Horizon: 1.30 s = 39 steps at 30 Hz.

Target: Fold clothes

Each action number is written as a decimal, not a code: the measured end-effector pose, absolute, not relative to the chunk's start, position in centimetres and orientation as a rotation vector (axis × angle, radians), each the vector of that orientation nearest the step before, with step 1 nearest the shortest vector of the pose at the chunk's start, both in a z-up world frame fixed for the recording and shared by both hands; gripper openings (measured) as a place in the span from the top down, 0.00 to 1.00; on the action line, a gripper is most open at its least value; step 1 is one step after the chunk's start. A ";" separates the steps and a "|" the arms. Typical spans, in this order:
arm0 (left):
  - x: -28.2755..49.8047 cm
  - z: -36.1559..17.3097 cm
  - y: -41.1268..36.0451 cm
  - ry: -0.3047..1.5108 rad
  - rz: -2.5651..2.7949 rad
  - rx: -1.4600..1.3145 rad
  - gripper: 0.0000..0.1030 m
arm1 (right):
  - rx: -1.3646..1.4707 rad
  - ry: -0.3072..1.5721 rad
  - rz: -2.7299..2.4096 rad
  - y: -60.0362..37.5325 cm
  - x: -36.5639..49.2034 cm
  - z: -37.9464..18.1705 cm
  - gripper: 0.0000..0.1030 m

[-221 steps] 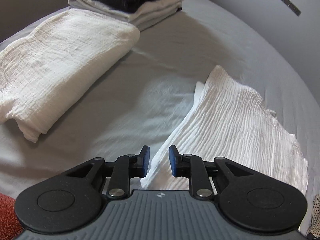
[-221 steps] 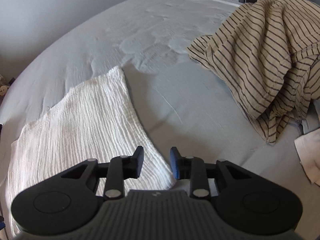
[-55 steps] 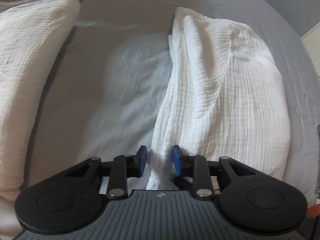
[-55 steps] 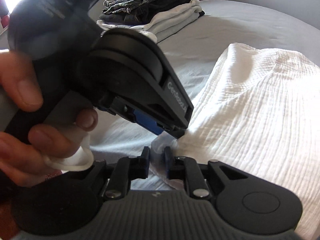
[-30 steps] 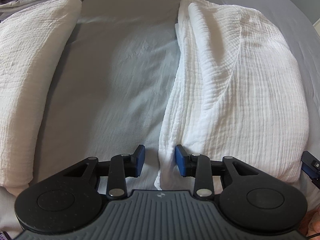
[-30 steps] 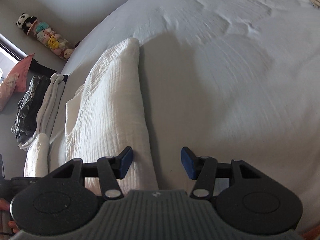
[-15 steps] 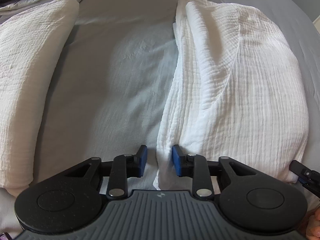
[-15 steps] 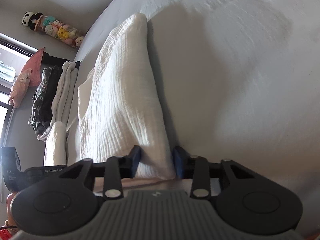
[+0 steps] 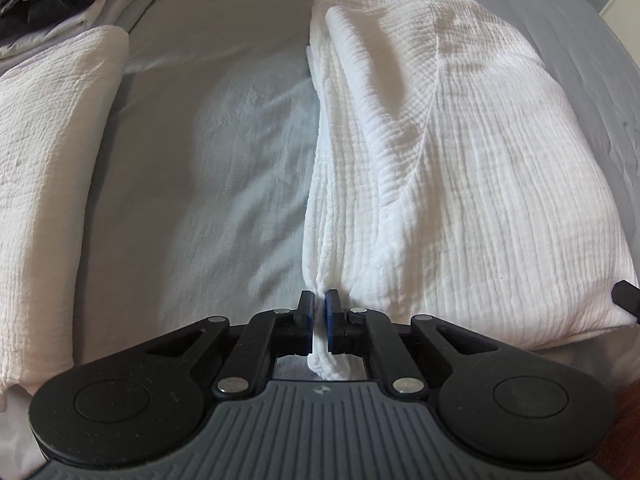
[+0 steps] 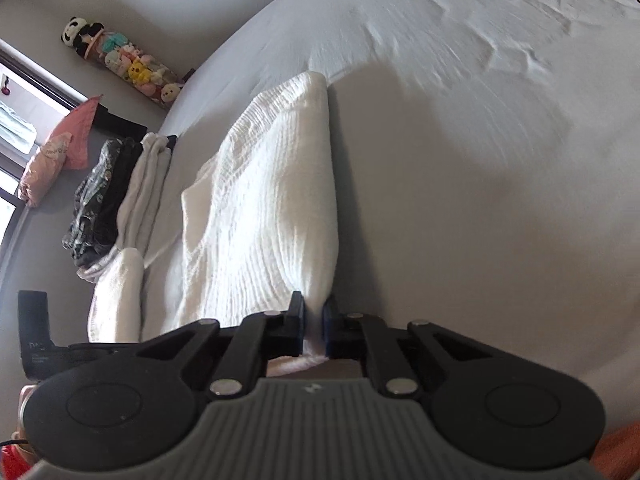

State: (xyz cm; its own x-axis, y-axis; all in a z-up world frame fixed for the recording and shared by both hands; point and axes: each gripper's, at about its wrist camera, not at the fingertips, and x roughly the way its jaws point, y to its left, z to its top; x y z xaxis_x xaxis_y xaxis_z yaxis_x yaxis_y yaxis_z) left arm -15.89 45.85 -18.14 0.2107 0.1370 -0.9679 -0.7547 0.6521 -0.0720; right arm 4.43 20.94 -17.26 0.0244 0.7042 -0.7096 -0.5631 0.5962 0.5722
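Observation:
A white crinkled garment (image 9: 460, 160), folded into a thick oblong, lies on the grey bed sheet (image 9: 200, 180). My left gripper (image 9: 319, 300) is shut on the garment's near left corner, and a strip of fabric runs between the blue pads. In the right wrist view the same garment (image 10: 264, 220) stretches away from me. My right gripper (image 10: 314, 304) is closing its jaws on the near right corner, with cloth pinched between them. The corner is lifted slightly off the sheet.
A second folded white cloth (image 9: 48, 160) lies to the left. A stack of folded dark and light clothes (image 10: 120, 192) sits beyond it near the bed's edge. Plush toys (image 10: 120, 60) and a pink bag (image 10: 56, 152) line the wall. Bare sheet (image 10: 480, 160) spreads to the right.
Both grippers went from open beside the garment's near corners to pinching them. The right gripper rose a little with its corner.

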 end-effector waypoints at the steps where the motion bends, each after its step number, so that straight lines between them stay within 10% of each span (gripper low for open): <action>1: -15.7 -18.4 45.9 1.221 0.678 -0.619 0.93 | 0.129 1.199 0.975 21.1 4.5 -17.8 0.91; 14: -18.2 -16.6 47.7 1.100 0.765 -0.732 0.74 | -0.007 1.218 0.908 20.9 4.4 -18.3 0.66; 23: -19.6 -14.1 49.1 0.820 0.849 -0.755 0.74 | -0.023 0.963 0.922 20.4 4.9 -15.0 0.62; 29: -17.4 -14.0 49.3 0.750 0.887 -0.624 0.53 | 0.047 0.850 0.926 21.8 6.8 -15.0 0.54; 39: -15.2 -14.8 51.5 0.660 0.852 -0.594 0.44 | 0.107 0.821 0.929 26.6 10.4 -17.6 0.49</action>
State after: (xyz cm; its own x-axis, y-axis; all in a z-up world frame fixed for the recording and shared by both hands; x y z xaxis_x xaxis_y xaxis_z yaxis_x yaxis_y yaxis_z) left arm -15.21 51.53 -14.83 0.4885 0.4802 -0.7286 -0.8254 0.5250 -0.2075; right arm 10.35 26.56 -17.63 0.3253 0.7457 -0.5814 -0.6685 0.6162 0.4163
